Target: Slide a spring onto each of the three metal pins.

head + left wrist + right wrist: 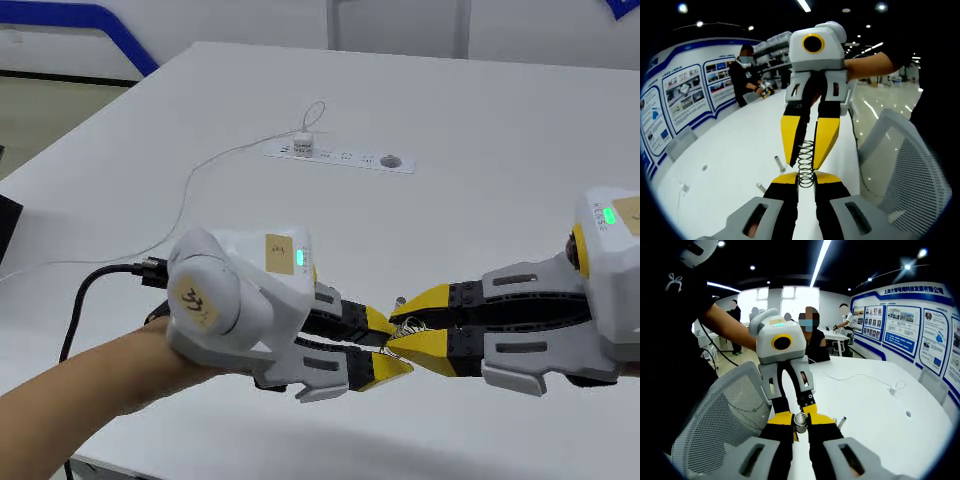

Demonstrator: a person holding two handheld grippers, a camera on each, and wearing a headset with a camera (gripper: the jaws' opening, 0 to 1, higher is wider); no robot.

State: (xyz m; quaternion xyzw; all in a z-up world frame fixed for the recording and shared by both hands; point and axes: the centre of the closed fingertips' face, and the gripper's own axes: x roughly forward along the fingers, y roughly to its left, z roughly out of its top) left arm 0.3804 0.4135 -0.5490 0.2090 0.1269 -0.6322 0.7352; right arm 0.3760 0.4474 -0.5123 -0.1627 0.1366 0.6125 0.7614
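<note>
White table [480, 120], mesh chair [725, 410], poster wall [910, 320]

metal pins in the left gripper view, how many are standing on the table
2 metal pins: one left of the spring, one nearer, beside the left gripper. A third may be hidden behind the grippers.

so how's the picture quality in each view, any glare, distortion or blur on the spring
Head view: even, soft light, faint shadow on the table; the spring is tiny and hard to resolve. Left gripper view: strong fisheye bending, spring sharp, glare on the floor. Right gripper view: bright ceiling strip light, dark left side, spring end-on and slightly soft.
</note>
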